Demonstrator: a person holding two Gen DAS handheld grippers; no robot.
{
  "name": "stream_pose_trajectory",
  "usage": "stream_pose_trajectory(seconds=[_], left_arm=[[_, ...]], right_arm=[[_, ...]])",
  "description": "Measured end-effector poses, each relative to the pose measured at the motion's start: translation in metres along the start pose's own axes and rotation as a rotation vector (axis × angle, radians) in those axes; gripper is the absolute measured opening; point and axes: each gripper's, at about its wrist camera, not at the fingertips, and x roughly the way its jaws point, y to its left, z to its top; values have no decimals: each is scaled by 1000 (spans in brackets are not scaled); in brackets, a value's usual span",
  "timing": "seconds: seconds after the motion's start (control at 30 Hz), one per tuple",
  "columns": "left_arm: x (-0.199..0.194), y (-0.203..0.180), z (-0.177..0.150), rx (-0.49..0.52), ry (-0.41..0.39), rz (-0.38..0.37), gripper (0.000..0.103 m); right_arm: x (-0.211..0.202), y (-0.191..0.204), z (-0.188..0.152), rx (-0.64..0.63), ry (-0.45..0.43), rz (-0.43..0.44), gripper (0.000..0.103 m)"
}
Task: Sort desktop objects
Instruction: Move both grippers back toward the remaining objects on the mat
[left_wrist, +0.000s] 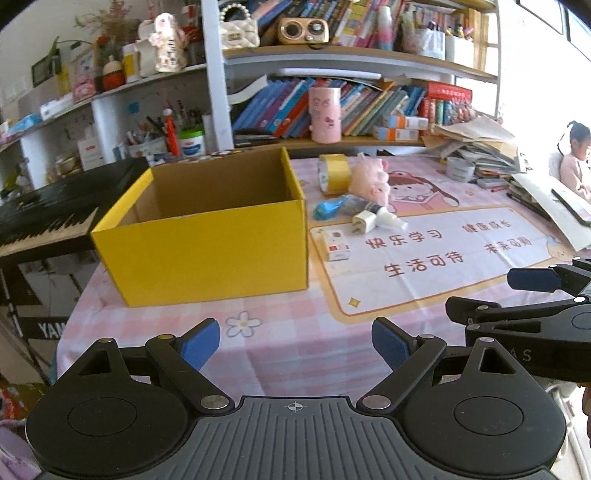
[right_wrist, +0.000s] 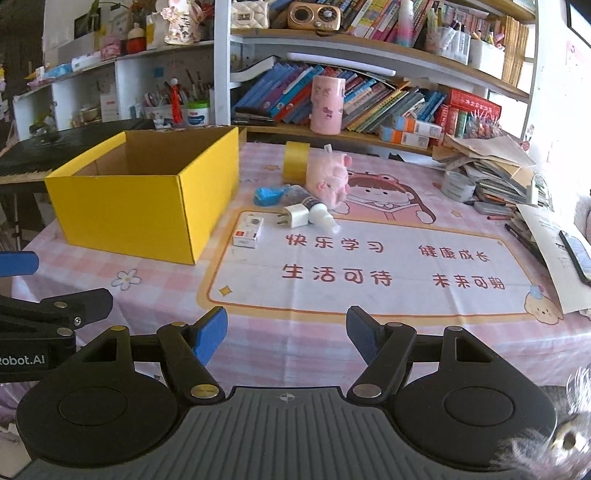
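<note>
Both grippers, left (left_wrist: 295, 345) and right (right_wrist: 287, 334), gape empty over the bench (right_wrist: 332, 332); ahead sit one box (right_wrist: 144, 201), one tape roll (right_wrist: 295, 161), one plush (right_wrist: 328, 177), one charger (right_wrist: 293, 216).

The counter (right_wrist: 295, 332), under a pink checked cloth, carries a yellow box (right_wrist: 147, 206), tape roll (right_wrist: 295, 158), pink plush (right_wrist: 328, 177), white charger (right_wrist: 295, 216), small white carton (right_wrist: 248, 230) and stacked papers (right_wrist: 491, 173)

Yellow box (left_wrist: 207, 254) floor hidden; phone (right_wrist: 576, 254) cut off at right edge.
</note>
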Motion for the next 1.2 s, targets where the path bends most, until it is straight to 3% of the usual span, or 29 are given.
stream_pose_trajectory(seconds=[0.77,1.2], left_arm=[[46,-32,31,6,34,-50,92],[80,-53,56,-46,40,-44,92]], right_arm=[[38,-45,19,12,46,-50,70],[74,-78,47,-27,55,-11,70]])
